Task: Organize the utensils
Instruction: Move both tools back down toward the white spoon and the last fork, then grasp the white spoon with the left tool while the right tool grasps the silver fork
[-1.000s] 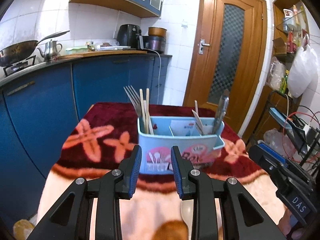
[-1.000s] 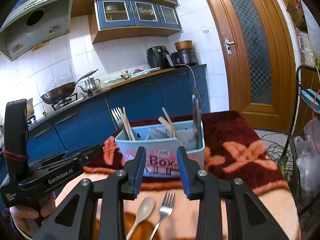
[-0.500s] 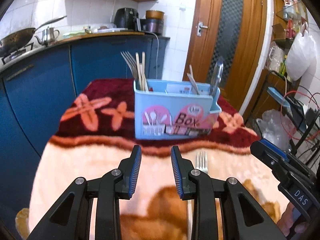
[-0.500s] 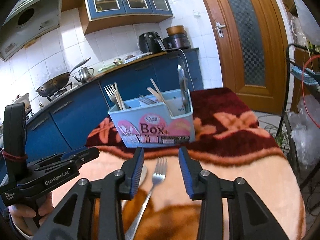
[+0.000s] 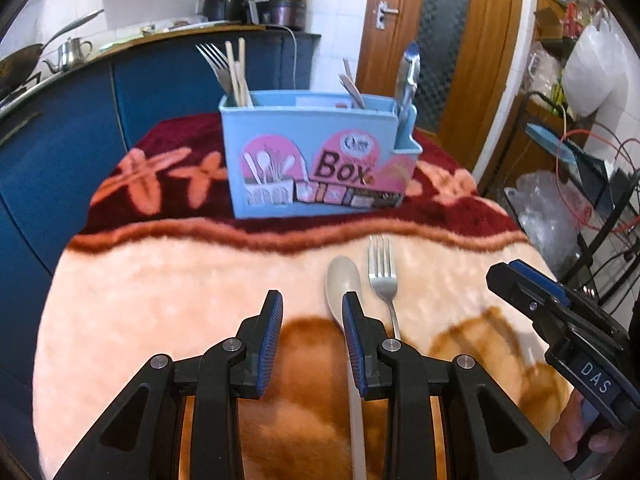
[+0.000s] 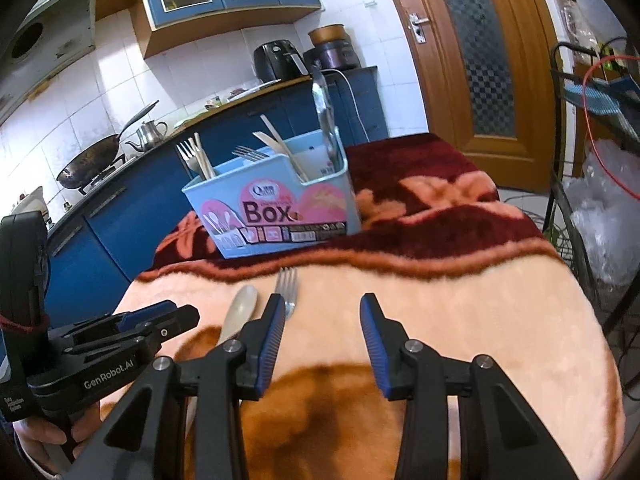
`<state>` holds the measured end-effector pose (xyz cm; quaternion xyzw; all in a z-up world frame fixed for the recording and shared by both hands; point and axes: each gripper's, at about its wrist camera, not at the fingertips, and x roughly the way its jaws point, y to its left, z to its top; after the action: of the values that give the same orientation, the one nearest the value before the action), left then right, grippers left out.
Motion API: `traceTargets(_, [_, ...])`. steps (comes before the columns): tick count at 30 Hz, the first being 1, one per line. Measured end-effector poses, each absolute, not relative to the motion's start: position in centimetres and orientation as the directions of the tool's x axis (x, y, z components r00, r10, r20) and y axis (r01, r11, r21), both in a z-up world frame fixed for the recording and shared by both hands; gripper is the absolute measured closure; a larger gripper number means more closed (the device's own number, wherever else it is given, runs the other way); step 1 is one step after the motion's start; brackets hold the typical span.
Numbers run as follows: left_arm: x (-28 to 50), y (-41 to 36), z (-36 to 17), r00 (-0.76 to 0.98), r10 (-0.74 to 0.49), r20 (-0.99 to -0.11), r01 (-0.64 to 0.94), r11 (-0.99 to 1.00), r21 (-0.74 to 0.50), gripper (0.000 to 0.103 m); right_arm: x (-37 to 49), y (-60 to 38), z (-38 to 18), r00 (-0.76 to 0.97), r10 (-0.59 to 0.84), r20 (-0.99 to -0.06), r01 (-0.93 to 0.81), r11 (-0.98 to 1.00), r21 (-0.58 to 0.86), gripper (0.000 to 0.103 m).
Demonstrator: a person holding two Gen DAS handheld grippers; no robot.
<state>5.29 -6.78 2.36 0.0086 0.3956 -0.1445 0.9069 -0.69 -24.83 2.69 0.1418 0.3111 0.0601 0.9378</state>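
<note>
Peach-and-maroon plush cloth covers the surface (image 5: 160, 320) where a pale blue plastic utensil box (image 5: 316, 160) stands, already stocked with forks, wooden sticks and what may be tongs. Left to sort: a cream plastic spoon (image 5: 344, 280) and a steel fork (image 5: 382, 276), lying side by side just in front of the box. The left hand-held gripper (image 5: 312, 312) hovers spread and empty, its right finger over the spoon's neck. The right hand-held gripper (image 6: 322, 316), its jaws just widened with nothing between them, has the fork at its left finger.
</note>
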Motion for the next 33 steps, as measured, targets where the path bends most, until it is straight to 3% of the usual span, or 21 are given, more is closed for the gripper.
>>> traceTargets(15, [5.9, -8.8, -0.4, 0.538, -0.259, -0.802, 0.297, 0.949, -0.107, 0.072, -0.8, -26.5, 1.5, 0.788, 0.209, -0.579, 0.0, 0.941, 0.339, 0.059])
traceTargets(27, [7.0, -8.8, -1.0, 0.518, -0.277, -0.809, 0.296, 0.946, -0.134, 0.072, -0.7, -26.8, 1.4, 0.782, 0.209, -0.587, 0.004, 0.94, 0.341, 0.059])
traceTargets(30, [7.1, -8.5, -1.0, 0.52, -0.285, -0.805, 0.294, 0.945, -0.145, 0.078, -0.8, -26.7, 1.5, 0.782, 0.206, -0.588, 0.004, 0.942, 0.334, 0.059])
traceTargets(32, [7.2, -8.3, -1.0, 0.519, -0.301, -0.8, 0.295, 0.942, -0.163, 0.09, -0.9, -26.6, 1.7, 0.782, 0.204, -0.589, 0.004, 0.943, 0.331, 0.059])
traceTargets(33, [7.2, -8.2, -1.0, 0.516, -0.308, -0.799, 0.295, 0.94, -0.172, 0.09, -0.9, -26.6, 1.7, 0.782, 0.203, -0.589, 0.004, 0.944, 0.33, 0.059])
